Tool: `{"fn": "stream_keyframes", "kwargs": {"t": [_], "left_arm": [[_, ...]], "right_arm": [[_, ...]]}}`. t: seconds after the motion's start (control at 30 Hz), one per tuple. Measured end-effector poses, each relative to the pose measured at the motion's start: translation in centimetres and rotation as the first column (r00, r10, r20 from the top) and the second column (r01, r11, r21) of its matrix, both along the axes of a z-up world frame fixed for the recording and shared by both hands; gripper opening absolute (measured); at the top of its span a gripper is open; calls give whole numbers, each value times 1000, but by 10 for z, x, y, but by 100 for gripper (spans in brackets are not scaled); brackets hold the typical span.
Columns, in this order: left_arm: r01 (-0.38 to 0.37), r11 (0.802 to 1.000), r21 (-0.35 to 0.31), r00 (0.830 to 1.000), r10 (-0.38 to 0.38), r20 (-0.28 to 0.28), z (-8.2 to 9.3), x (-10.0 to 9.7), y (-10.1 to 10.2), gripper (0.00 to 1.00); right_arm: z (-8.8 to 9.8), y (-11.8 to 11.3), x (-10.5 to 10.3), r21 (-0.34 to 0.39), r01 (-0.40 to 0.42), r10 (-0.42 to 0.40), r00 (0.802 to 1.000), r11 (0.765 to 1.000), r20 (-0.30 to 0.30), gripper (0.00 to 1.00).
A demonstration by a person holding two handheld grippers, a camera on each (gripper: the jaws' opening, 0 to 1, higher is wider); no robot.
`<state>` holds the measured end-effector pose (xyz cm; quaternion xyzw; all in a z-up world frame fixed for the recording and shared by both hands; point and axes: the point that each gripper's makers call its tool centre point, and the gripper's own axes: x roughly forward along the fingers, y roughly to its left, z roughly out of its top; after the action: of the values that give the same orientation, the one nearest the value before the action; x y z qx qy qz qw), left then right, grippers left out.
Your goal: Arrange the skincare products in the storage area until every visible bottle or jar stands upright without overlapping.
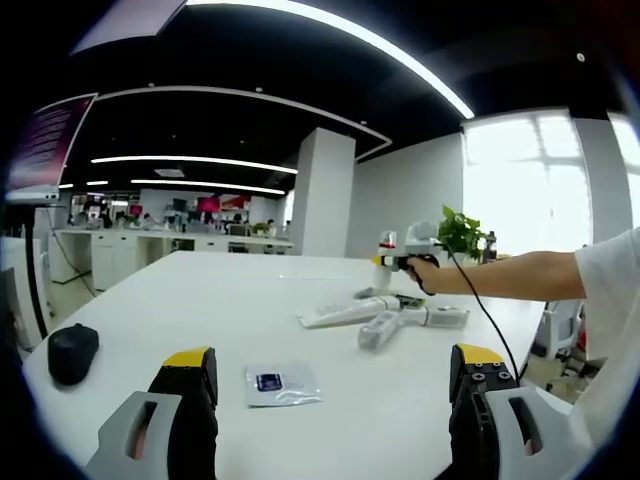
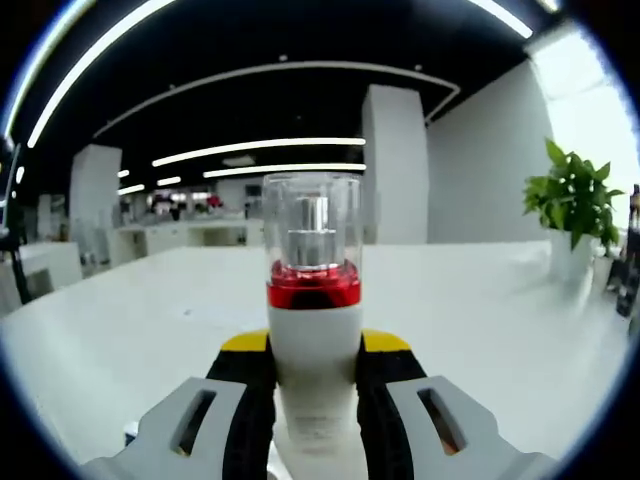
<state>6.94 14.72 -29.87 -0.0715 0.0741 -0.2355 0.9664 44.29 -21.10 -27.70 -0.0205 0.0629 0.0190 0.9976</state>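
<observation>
One bottle (image 2: pixel 313 330) is sitting upright between the right gripper (image 2: pixel 313 365) jaws, which are closing on its white body; red band and clear cap are rising just ahead of the yellow tips; judging this as the carry step, bottle lifted and not yet set down. Left gripper (image 1: pixel 335 375) is hanging with jaws wide apart and holding nothing; between and just ahead of its tips a small flat sachet (image 1: pixel 283 383) is lying on the white table (image 1: pixel 200 300); off its left jaw, a dark rounded object (image 1: pixel 72 352).

Farther ahead in the left gripper view, three white tubes (image 1: pixel 385 317) are lying flat, touching or overlapping; beyond them the right gripper is showing with the bottle above the table, held by an arm (image 1: pixel 520 275); a plant (image 1: pixel 461 233) behind.

Next move probably calls for lowering the bottle straight onto bare table beside the tubes, base flat, before releasing; tubes lying down are waiting for standing up.

Right gripper view is giving grip detail and bottle attitude; left gripper view is giving the layout.
</observation>
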Motion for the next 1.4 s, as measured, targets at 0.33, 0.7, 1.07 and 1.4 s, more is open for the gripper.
{"fn": "stream_keyframes", "kwargs": {"t": [0.33,0.7,1.07,1.4], "left_arm": [[7,1000,4,1000,-7,-4,-1,0,-3,99],[6,1000,6,1000,-6,-9,-3,1,-3,99],[13,1000,9,1000,-13,-9,-3,-1,-6,99],[13,1000,1,1000,-13,-7,-2,-2,-7,99]], "right_arm": [[0,-4,3,-5,41,-41,999,999,10,28],[14,0,-9,71,14,-17,999,997,46,32],[16,-4,-22,57,-23,23,1000,998,4,63],[5,-13,-49,112,-117,125,990,987,-64,70]]}}
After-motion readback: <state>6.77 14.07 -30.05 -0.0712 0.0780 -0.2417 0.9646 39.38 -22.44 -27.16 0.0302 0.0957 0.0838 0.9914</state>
